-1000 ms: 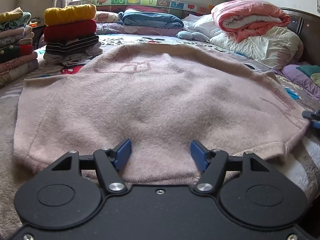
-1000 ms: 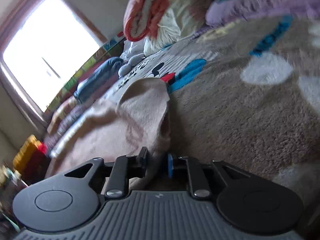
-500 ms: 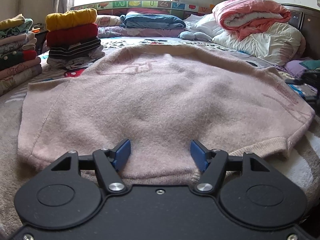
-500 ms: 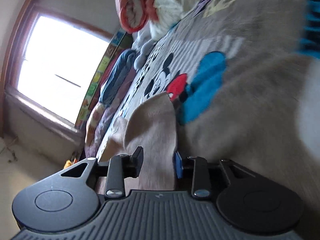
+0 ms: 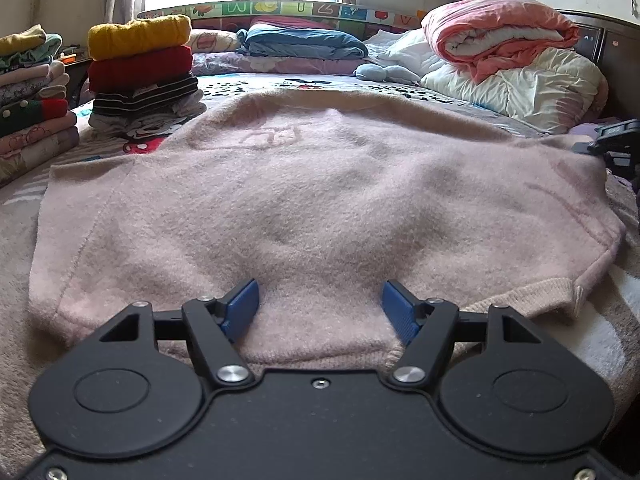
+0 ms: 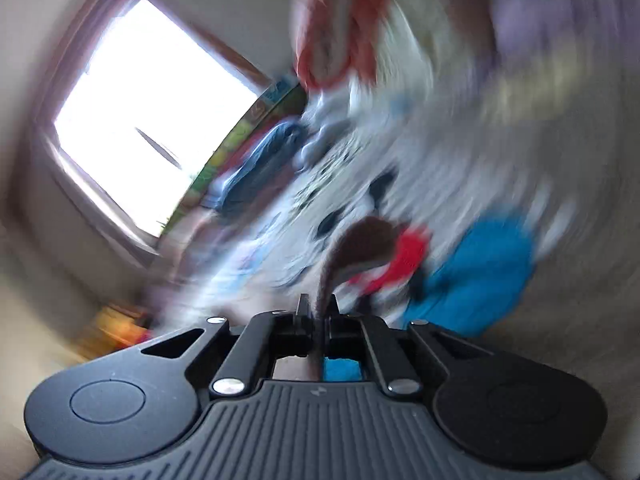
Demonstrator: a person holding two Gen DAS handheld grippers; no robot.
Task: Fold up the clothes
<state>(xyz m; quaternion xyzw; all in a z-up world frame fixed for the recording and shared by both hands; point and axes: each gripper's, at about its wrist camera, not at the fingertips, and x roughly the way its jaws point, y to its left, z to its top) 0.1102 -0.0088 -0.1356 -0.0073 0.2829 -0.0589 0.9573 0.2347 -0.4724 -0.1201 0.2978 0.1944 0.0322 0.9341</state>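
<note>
Fuzzy pink sweater (image 5: pixel 320 200) lies flat on your patterned bed cover (image 5: pixel 404 92), faint outline motif unreadable. Your left gripper (image 5: pixel 320 306): blue pads spread over the ribbed hem. Your right gripper (image 6: pixel 318 308): pressed together, pinching what looks like a sweater fold; view blurred.

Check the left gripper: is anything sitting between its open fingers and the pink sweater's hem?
Nothing visible. The left gripper is open right over the near hem of the pink sweater, with only sweater fabric between its pads. The stack of folded clothes sits far off at the back left, clear of it.
</note>
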